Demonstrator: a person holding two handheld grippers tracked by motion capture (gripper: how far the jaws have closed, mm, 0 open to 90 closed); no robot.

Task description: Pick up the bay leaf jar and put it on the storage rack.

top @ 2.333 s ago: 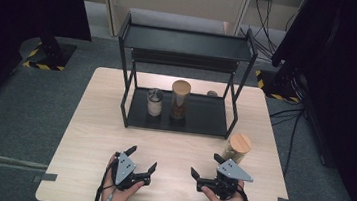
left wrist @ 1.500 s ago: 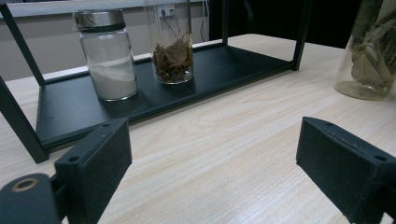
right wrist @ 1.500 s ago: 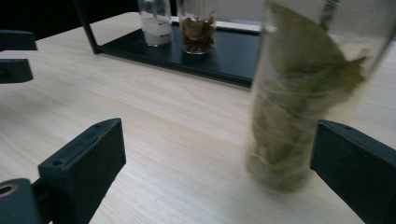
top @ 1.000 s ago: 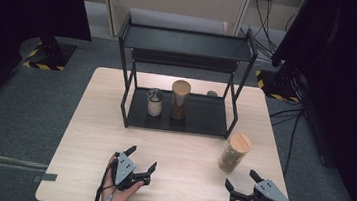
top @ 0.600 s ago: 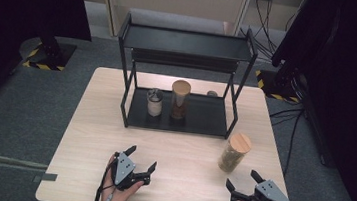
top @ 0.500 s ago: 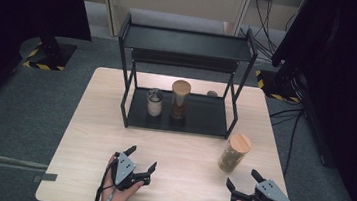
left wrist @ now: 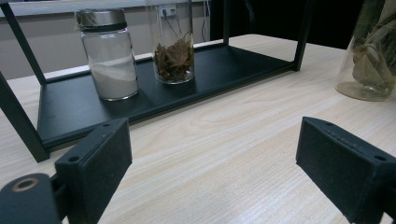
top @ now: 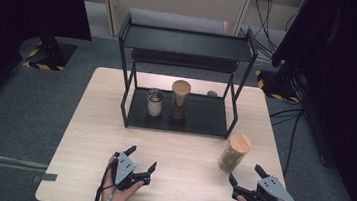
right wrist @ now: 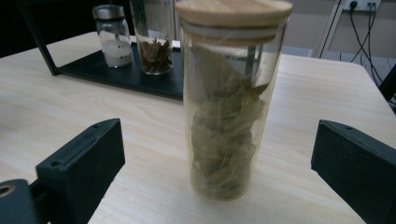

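The right tool gapes wide and empty just before the upright bay-leaf jar, which stands on the table right of the black rack; the left tool is likewise wide, empty.

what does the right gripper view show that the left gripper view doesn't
Right gripper view alone: the bay leaf jar whole, wooden lid included, upright and centred between the open right claw. Left gripper view alone: the rack's lower shelf across its width, bare table between the open left claw. Both: the white-powder jar and brown-leaf jar on that shelf.
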